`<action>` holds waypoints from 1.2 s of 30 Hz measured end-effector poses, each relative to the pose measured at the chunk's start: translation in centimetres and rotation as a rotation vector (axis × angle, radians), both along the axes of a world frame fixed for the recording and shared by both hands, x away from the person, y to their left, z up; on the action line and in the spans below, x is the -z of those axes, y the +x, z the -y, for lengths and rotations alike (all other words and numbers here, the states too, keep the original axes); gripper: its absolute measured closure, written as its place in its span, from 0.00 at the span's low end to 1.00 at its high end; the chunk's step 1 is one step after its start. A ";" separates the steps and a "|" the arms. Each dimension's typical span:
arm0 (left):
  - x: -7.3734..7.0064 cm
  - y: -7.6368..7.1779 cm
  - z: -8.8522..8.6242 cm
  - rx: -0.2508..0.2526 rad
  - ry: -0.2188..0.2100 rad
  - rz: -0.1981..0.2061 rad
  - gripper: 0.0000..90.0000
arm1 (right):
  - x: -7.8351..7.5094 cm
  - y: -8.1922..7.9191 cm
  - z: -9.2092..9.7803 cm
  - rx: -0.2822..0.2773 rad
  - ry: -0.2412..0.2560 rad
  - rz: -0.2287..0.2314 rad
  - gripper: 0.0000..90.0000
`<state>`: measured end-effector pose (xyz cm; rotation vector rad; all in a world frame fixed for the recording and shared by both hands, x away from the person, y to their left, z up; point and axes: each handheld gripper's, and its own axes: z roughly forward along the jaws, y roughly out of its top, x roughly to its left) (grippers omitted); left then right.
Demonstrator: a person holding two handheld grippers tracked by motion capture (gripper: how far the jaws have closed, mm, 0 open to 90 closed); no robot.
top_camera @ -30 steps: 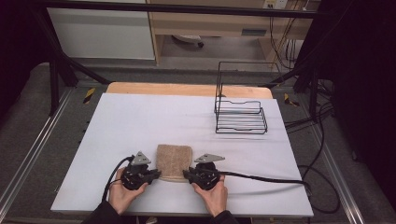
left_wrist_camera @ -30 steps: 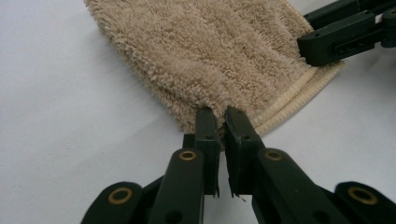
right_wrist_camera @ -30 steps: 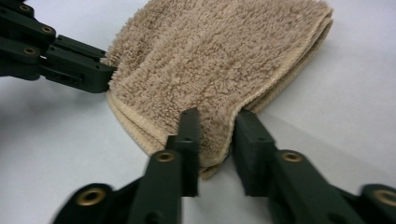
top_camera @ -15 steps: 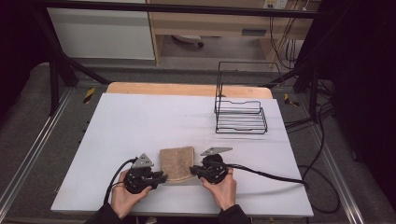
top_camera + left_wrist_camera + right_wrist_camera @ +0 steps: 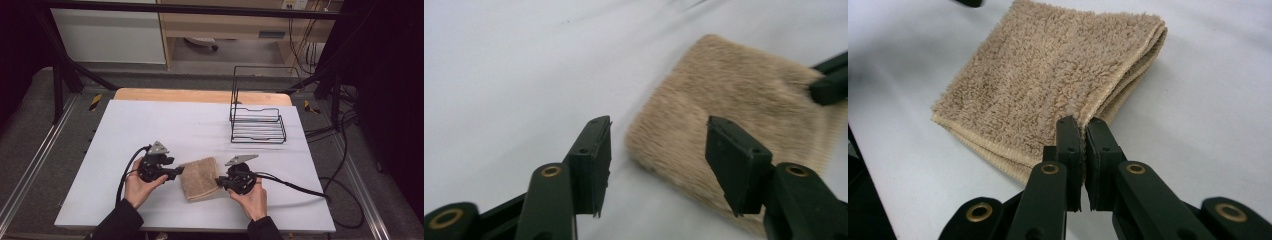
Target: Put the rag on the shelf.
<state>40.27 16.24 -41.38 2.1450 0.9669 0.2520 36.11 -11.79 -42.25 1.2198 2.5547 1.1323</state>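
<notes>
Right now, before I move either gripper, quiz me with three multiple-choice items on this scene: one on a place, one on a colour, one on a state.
1. Where is the wire rack relative to the folded towel?
A. Farther back and to the right
B. On top of it
C. Nearer the person, to the left

2. What colour is the towel?
A. Blue
B. Tan
C. Red

3. How is the left gripper?
A. Shut on the towel
B. Open
C. Shut on the rack

Answers: 1 A, the high view shows the rack behind, rightward. 2 B, tan pile. 3 B, a wide gap between its jaws; the right gripper pinches the towel's edge.
</notes>
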 end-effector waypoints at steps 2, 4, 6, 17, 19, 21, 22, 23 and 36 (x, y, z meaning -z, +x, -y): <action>0.7 0.9 0.4 0.005 0.015 -0.012 0.59 | 0.1 -0.1 0.1 0.004 -0.001 0.003 0.96; 1.4 1.6 0.7 0.018 0.032 -0.031 0.64 | 0.2 -0.2 0.3 0.003 -0.001 0.001 0.96; 2.0 1.9 0.8 0.043 0.039 -0.053 0.71 | 0.2 -0.2 0.5 0.000 -0.007 0.009 0.96; 2.2 0.9 0.9 0.077 0.012 -0.099 0.96 | -0.1 0.3 1.2 0.015 -0.012 0.024 0.96; 2.0 0.3 0.6 0.061 -0.001 -0.102 0.97 | -0.3 0.8 1.3 0.019 -0.025 0.037 0.96; 1.9 -0.7 0.3 0.044 -0.015 -0.114 0.97 | -0.3 1.5 1.3 0.017 -0.032 0.045 0.96; 1.9 -1.2 0.3 0.035 -0.017 -0.118 0.96 | -0.3 1.9 1.3 0.010 -0.040 0.054 0.96; 1.8 -1.8 0.2 0.033 -0.008 -0.114 0.96 | -0.1 2.2 1.2 0.002 -0.048 0.066 0.96; 0.5 -1.6 0.8 0.002 -0.010 -0.004 0.68 | 1.1 3.4 1.5 0.009 -0.017 0.171 0.76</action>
